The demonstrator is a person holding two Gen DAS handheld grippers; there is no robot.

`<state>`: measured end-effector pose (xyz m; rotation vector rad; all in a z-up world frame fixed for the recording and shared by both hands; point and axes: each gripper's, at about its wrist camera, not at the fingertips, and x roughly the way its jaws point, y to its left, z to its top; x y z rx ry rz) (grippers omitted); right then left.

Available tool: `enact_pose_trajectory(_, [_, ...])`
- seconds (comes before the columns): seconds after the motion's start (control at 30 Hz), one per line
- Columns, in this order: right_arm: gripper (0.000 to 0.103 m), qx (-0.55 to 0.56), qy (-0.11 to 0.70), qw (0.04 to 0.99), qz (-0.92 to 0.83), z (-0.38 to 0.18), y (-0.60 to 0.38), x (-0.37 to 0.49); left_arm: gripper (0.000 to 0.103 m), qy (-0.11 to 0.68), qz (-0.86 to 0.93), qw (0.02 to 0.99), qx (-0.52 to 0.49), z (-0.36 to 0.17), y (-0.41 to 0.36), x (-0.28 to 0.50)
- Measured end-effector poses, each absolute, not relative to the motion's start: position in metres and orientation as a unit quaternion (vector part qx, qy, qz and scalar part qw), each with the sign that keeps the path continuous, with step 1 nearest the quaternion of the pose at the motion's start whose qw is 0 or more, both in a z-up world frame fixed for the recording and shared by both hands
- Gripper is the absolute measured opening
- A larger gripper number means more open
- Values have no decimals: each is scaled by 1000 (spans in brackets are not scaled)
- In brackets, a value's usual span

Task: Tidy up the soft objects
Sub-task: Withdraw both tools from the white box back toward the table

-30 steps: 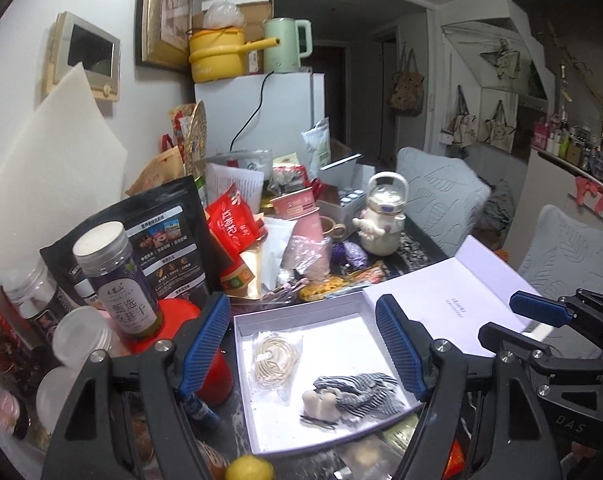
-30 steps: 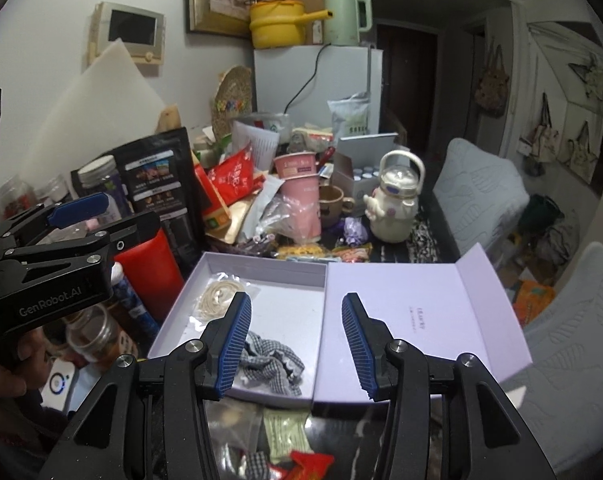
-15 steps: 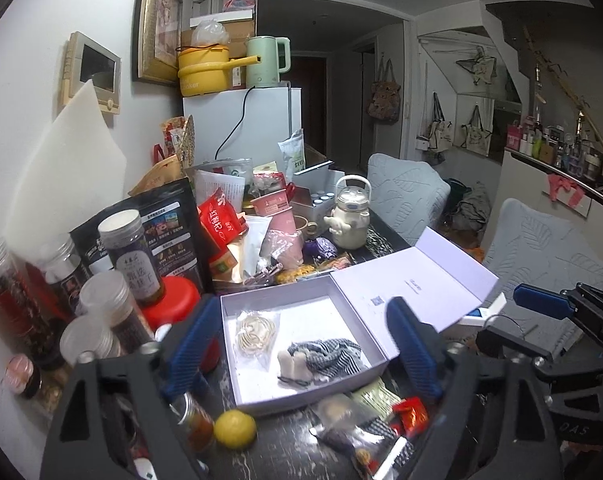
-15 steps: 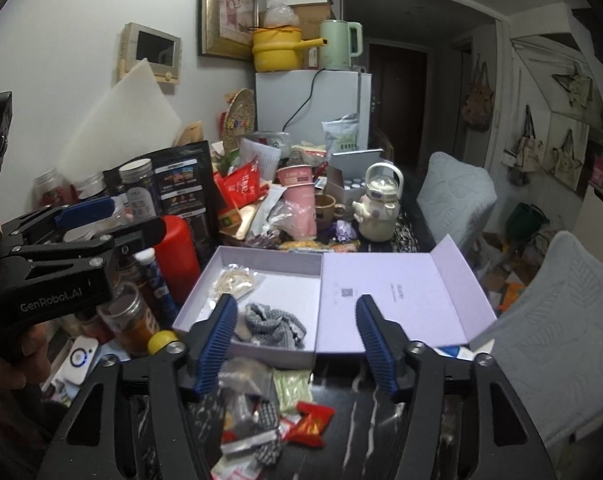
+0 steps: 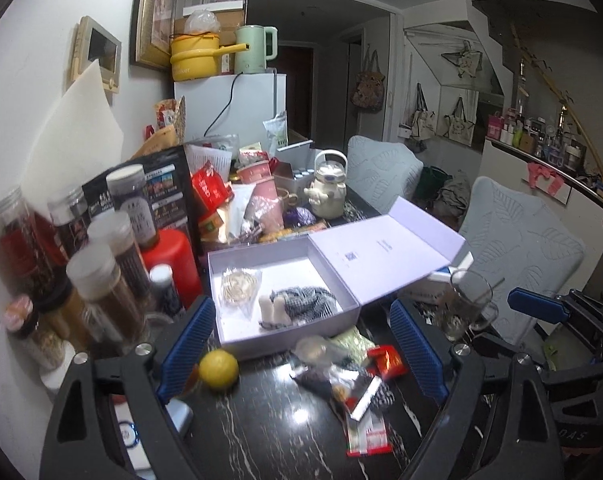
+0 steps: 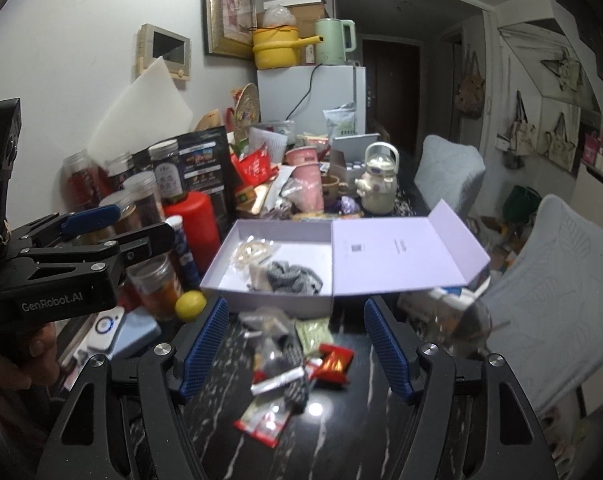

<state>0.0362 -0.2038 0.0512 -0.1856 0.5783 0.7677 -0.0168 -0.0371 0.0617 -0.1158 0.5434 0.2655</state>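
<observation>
Both our grippers, left (image 5: 301, 344) spread empty, right (image 6: 295, 346) opening empty, sit before the lavender box (image 6: 267, 300); packet pile (image 6: 289, 360) lies between, nearer the right.

Glass mug (image 6: 467, 326) blurred; packet (image 5: 367, 436) print unreadable.

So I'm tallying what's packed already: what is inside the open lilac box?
Inside the lilac box lie a checked grey cloth, a small white piece against it and a clear bag of pale coiled cord. Anything beneath the cloth is hidden.
</observation>
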Motion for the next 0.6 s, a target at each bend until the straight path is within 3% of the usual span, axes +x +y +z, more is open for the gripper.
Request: enact_pose_trajectory(0.6, [71,-80,370,860,343,-41,-205,24,90,351,108,925,-100,-22,-34,-33])
